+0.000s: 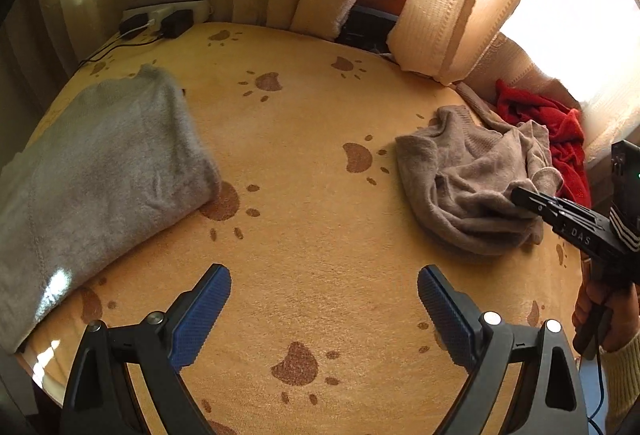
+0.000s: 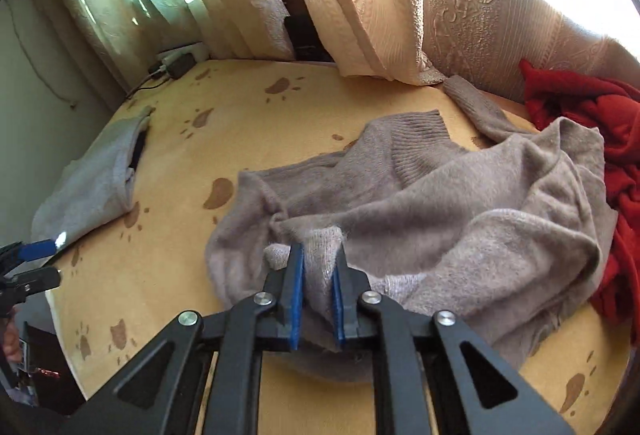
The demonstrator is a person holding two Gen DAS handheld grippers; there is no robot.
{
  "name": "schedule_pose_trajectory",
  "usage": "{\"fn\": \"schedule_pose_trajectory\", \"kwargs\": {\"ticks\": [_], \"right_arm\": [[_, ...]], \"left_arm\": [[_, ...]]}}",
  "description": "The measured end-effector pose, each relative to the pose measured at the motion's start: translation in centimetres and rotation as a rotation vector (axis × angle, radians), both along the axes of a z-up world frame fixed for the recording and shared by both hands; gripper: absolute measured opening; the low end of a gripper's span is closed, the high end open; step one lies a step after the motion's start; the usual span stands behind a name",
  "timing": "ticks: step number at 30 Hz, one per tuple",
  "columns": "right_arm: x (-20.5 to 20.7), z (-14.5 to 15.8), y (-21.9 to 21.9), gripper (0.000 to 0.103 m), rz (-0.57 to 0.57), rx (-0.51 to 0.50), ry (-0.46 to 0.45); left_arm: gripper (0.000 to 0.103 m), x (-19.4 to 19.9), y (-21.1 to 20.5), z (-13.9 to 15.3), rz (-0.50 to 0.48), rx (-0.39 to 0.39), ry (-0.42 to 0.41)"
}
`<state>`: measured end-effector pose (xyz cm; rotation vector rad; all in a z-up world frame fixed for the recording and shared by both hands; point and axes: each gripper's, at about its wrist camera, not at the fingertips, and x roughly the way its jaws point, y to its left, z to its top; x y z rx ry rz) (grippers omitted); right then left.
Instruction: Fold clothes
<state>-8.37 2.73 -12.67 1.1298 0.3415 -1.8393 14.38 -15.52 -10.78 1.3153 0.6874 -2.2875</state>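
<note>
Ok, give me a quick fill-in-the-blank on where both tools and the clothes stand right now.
1. The right tool is shut on the crumpled ____ sweater.
2. The left tool is ____, with nothing between its pads.
3. The folded grey garment lies on the bedspread printed with brown ____ prints.
4. Beyond the sweater sits a ____ garment.

Missing words: taupe; open; paw; red

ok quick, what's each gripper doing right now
Left gripper: open, holding nothing, above the bedspread.
Right gripper: closed on a fold of the brown sweater.
</note>
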Motion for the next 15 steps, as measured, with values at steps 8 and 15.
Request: {"fn": "schedule_pose_trajectory", "kwargs": {"ticks": [8, 15], "right_arm": [[6.3, -0.3, 4.9, 0.01, 0.006, 0.011, -0.03], [5.7, -2.3, 9.4, 0.011, -0.138, -0.075, -0.159]], "left_arm": [[0.096, -4.8, 5.4, -0.4, -0.372, -0.179, 0.088], [0.096, -6.5, 7.9, -1.5, -0.477, -0.222, 0.022]]}}
